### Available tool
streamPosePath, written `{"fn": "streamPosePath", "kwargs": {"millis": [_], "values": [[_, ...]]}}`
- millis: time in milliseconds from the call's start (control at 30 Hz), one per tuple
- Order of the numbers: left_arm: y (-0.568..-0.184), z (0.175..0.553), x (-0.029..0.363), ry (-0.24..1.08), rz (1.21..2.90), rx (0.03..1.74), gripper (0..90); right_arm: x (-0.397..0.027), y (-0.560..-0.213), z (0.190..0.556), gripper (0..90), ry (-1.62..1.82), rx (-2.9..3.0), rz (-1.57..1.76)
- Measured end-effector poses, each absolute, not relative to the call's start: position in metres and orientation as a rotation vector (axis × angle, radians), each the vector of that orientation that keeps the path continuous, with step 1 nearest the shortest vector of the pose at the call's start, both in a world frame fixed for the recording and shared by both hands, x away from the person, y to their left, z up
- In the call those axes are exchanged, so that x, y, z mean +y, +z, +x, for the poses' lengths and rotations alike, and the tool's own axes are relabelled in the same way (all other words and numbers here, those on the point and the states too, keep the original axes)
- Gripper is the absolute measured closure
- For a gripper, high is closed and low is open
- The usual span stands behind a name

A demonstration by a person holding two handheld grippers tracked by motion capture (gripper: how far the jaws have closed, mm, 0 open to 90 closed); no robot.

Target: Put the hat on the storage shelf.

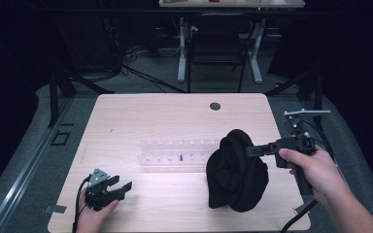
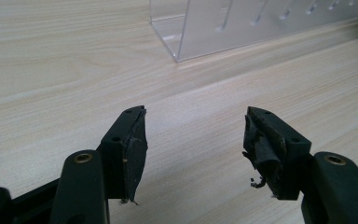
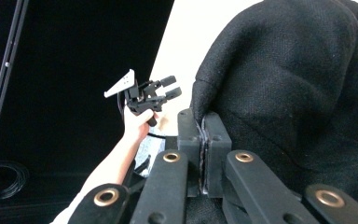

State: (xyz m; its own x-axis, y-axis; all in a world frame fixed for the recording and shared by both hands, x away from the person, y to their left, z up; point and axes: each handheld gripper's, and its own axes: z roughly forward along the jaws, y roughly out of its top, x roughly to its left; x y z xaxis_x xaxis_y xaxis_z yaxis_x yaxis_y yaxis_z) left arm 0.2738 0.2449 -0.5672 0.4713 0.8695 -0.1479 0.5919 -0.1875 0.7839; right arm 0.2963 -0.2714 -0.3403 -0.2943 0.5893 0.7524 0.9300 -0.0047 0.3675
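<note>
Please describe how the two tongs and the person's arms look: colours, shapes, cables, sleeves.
Both tongs, left and right, are black, each with two angular jaws on linked bars with brass-coloured rivets. The left one carries a grey three-cornered plate. A black cable trails from the right one. The forearms are bare, without sleeves.
</note>
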Motion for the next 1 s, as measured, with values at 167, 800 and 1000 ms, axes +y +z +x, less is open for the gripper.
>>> {"fn": "streamPosePath", "kwargs": {"millis": [167, 800, 1000], "values": [[-0.567, 0.274, 0.245, 0.423, 1.891, 1.221, 39.4, -0.275, -0.332, 0.296, 88.7, -1.258, -1.883, -1.567], [-0.568, 0.274, 0.245, 0.429, 1.877, 1.235, 38.7, -0.264, -0.312, 0.306, 88.6, -1.332, -1.870, -1.528], [-0.567, 0.274, 0.245, 0.428, 1.880, 1.232, 38.7, -0.260, -0.304, 0.311, 88.6, -1.342, -1.868, -1.522]]}}
